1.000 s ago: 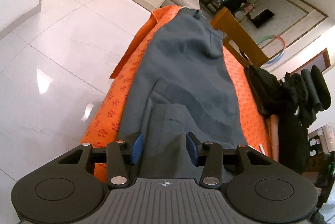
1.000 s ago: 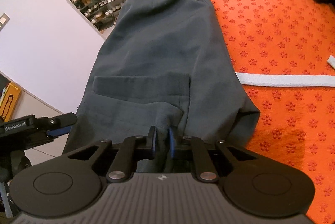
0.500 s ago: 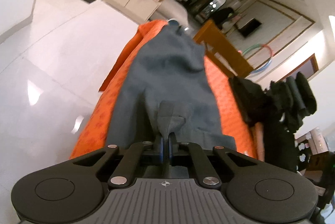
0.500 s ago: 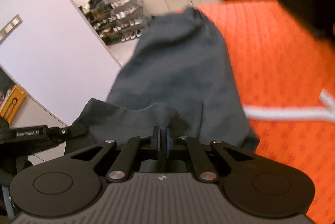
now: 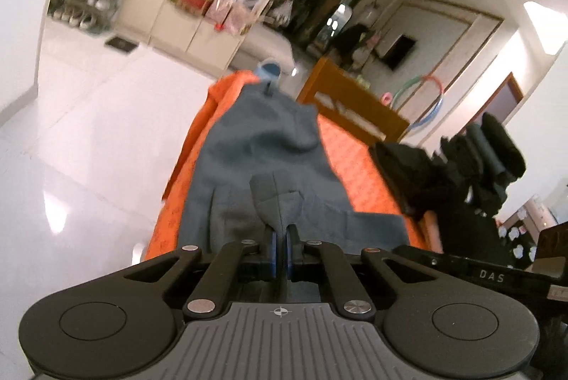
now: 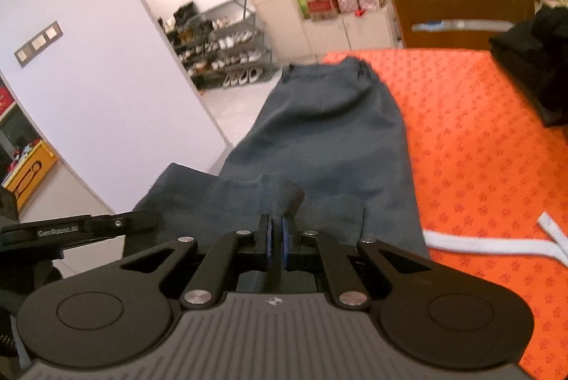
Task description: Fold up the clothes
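Observation:
Grey-blue trousers (image 5: 262, 153) lie lengthwise on an orange patterned cloth (image 5: 355, 163), waistband at the far end. My left gripper (image 5: 281, 238) is shut on the trousers' near hem and holds it raised above the table. In the right wrist view, the same trousers (image 6: 330, 131) stretch away over the orange cloth (image 6: 479, 138). My right gripper (image 6: 275, 231) is shut on the near hem too, beside the left gripper (image 6: 81, 231), which shows at the left edge. The near end of the trousers hangs lifted between both grippers.
A pile of dark clothes (image 5: 443, 163) sits on the right of the table, also in the right wrist view (image 6: 532, 71). A white strap (image 6: 497, 241) lies on the orange cloth. A wooden chair (image 5: 351, 106) stands behind; white tiled floor lies to the left.
My left gripper closed on the hem. Both grippers lifted the trousers' near end up off the table, and the cameras rose and tilted toward the room.

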Demonstrator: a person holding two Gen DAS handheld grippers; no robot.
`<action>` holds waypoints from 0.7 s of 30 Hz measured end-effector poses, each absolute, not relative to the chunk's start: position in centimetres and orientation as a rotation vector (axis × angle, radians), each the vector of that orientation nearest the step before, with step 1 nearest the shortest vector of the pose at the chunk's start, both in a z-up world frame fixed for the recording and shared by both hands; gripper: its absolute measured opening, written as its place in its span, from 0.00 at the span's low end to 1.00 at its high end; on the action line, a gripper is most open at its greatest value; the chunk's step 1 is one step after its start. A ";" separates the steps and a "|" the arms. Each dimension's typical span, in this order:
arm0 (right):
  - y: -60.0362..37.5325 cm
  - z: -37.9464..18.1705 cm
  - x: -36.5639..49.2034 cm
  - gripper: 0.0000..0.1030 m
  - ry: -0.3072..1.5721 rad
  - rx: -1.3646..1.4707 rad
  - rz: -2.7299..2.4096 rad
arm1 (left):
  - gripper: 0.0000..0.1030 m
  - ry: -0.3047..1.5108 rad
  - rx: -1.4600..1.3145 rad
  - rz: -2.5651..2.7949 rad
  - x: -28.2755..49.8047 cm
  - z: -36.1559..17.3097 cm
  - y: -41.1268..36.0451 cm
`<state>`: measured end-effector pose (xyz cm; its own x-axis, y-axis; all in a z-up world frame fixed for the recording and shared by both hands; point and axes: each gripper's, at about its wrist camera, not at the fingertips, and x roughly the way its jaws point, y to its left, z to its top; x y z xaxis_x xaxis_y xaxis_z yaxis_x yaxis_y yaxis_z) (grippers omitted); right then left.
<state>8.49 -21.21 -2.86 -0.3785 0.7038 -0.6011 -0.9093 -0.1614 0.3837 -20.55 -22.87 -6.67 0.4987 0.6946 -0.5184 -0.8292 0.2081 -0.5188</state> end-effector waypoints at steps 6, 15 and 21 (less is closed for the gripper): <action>-18.2 -6.0 8.7 0.07 0.882 -0.380 1.729 | 0.12 0.298 -0.900 1.104 -19.7 -10.5 -18.8; -17.7 -9.3 8.0 0.21 0.841 -0.467 1.696 | 0.50 0.297 -0.908 1.152 -22.9 -11.4 -19.4; -21.4 -5.0 8.5 0.34 0.747 -0.445 1.768 | 0.51 0.323 -0.792 1.115 -24.8 -7.9 -22.4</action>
